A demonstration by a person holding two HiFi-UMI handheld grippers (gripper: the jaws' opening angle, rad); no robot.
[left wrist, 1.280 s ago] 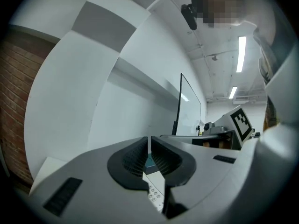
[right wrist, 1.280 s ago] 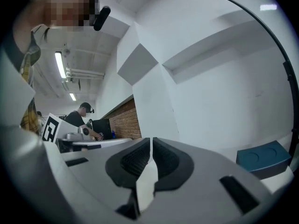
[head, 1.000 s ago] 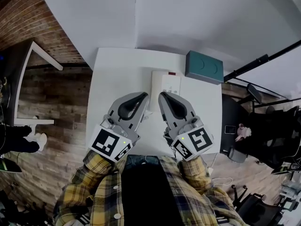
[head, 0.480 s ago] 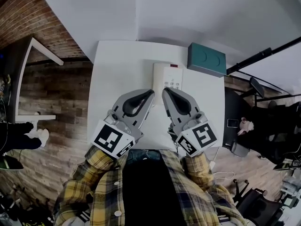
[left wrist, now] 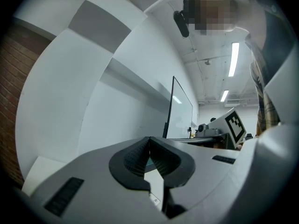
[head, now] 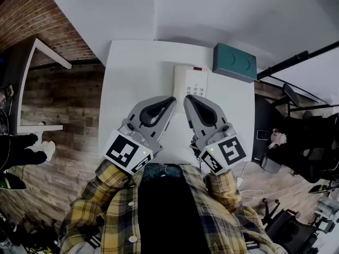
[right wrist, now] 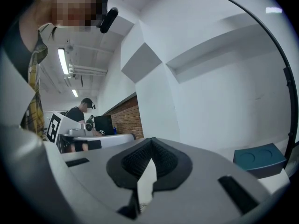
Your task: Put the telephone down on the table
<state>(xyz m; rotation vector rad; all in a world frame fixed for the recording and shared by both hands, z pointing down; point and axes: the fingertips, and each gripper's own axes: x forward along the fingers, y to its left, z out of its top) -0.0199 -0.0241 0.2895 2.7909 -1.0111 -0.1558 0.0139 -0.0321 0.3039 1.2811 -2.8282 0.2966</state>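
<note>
The left gripper (head: pixel 170 101) and right gripper (head: pixel 187 99) sit side by side over the white surface (head: pixel 132 73). Each has its fingers closed together on nothing. Just past the fingertips, the white telephone (head: pixel 192 84) lies flat on the surface, ungripped. A teal box (head: pixel 234 62) stands beyond it, to the right.

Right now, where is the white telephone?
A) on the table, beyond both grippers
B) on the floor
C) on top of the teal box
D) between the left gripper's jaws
A: the head view shows the telephone lying on the table, past the tips of the shut left gripper and right gripper, both empty.
</note>
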